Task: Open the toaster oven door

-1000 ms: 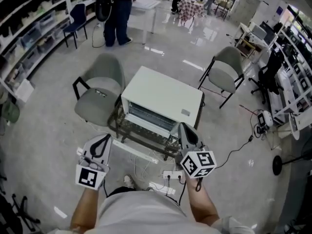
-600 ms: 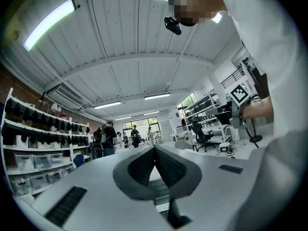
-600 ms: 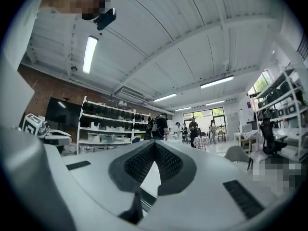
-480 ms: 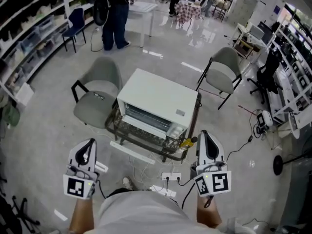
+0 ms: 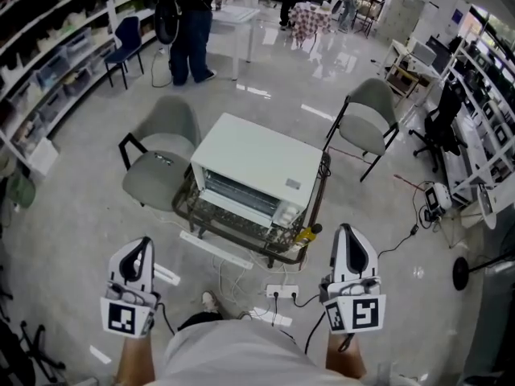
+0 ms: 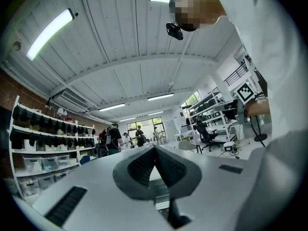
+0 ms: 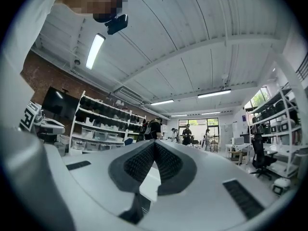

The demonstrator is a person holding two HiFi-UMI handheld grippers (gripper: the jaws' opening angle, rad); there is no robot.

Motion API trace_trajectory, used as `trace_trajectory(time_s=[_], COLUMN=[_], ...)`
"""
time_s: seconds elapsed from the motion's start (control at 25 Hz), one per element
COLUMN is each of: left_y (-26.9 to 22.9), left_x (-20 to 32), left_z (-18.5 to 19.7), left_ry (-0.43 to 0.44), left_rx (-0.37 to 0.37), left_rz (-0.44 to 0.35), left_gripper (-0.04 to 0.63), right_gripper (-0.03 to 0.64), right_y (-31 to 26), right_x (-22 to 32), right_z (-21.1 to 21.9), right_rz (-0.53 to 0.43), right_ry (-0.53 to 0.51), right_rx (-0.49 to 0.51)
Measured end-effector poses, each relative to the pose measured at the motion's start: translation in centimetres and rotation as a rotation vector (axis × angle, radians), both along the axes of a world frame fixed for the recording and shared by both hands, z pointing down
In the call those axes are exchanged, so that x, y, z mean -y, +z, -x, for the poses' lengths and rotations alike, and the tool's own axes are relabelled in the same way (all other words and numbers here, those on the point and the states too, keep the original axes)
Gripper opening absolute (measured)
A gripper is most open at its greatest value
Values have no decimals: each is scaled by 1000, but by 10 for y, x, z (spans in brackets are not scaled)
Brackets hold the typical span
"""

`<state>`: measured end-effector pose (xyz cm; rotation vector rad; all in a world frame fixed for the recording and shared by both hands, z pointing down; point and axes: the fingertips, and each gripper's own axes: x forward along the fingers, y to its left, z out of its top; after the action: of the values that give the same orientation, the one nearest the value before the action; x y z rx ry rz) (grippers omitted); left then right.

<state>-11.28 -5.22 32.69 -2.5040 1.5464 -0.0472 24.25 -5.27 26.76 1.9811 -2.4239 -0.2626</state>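
Ahead of and between both tools, on a low glass tabletop (image 5: 275,253): toaster oven (image 5: 257,155), long axis running across, front turned toward the person. Left tool (image 5: 143,248) and right tool (image 5: 348,233) low at either side, well apart from it, each pinched together on nothing; right one slightly nearer. Hard to tell from above whether door hangs down; handle not made out.

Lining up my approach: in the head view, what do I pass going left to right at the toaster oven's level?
Grey chair with black armrests → white toaster oven → second grey chair → black office chair.
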Motion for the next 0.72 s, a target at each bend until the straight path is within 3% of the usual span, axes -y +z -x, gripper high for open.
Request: trace_trajectory(time_s=[0.4, 0.72], left_y=[7, 9], left_x=[-45, -70], left_z=[10, -3], left_ry=[-72, -71], left_rx=[-2, 24], left_rz=[13, 21], left_gripper=[17, 17], right_gripper=[21, 21], right_y=[18, 32], right_x=[-29, -56], right_z=[0, -15], right_rz=[20, 40], right_ry=[-26, -17], right_rx=[19, 45])
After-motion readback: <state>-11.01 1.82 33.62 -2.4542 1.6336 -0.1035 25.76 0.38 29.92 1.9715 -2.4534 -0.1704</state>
